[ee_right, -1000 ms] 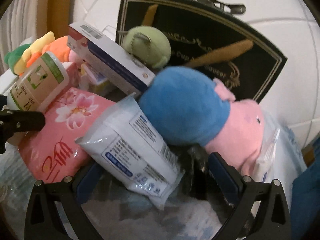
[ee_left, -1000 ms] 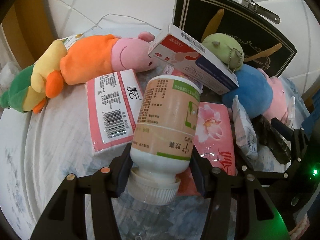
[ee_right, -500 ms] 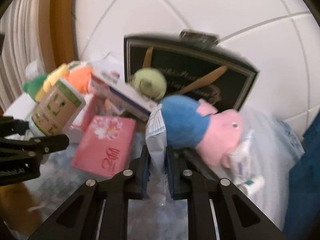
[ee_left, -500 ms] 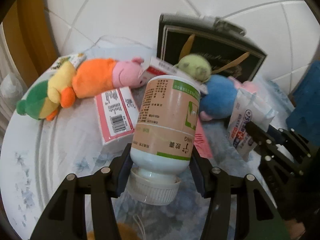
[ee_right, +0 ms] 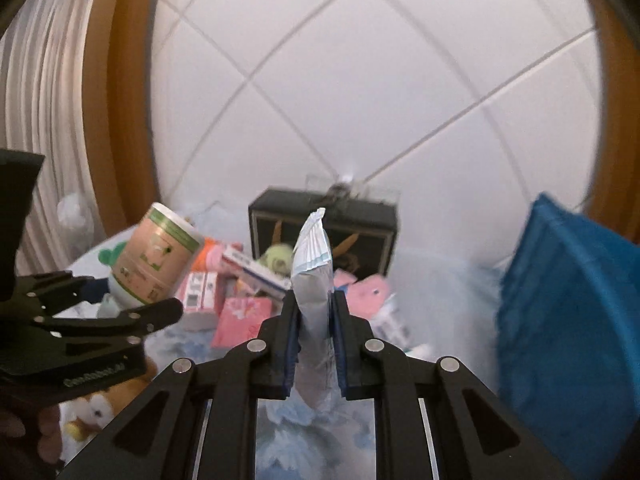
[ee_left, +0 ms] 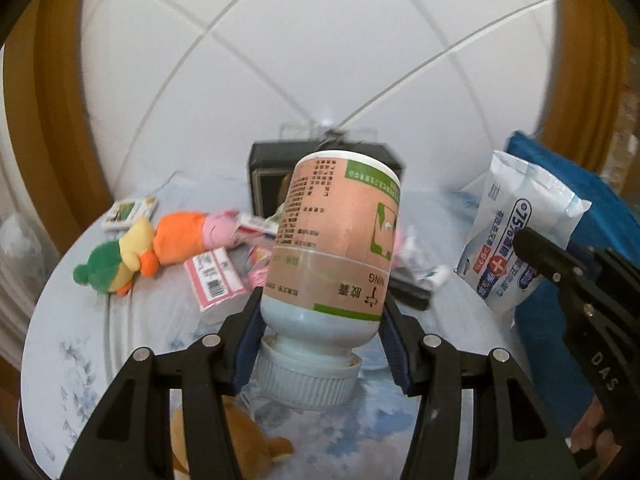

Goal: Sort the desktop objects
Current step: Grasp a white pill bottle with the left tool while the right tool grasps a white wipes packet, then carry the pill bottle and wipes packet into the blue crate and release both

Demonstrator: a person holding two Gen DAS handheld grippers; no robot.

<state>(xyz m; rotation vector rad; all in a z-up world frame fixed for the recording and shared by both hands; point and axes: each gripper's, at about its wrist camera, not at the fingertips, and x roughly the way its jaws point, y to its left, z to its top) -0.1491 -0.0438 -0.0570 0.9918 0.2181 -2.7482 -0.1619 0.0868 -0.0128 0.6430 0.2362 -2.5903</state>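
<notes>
While the left gripper [ee_left: 320, 336] clamped one medicine bottle [ee_left: 334, 248] by its shoulder, cap nearest the camera and base pointing far, the right gripper [ee_right: 314, 340] pinched one wipes pack [ee_right: 314, 276] edge-on, long axis upright, both above the cluttered table [ee_left: 72, 340].

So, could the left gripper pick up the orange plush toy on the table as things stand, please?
Probably not: the left gripper is already shut on the medicine bottle, so its jaws are full. The orange plush toy lies uncovered on the table, well below.
</notes>
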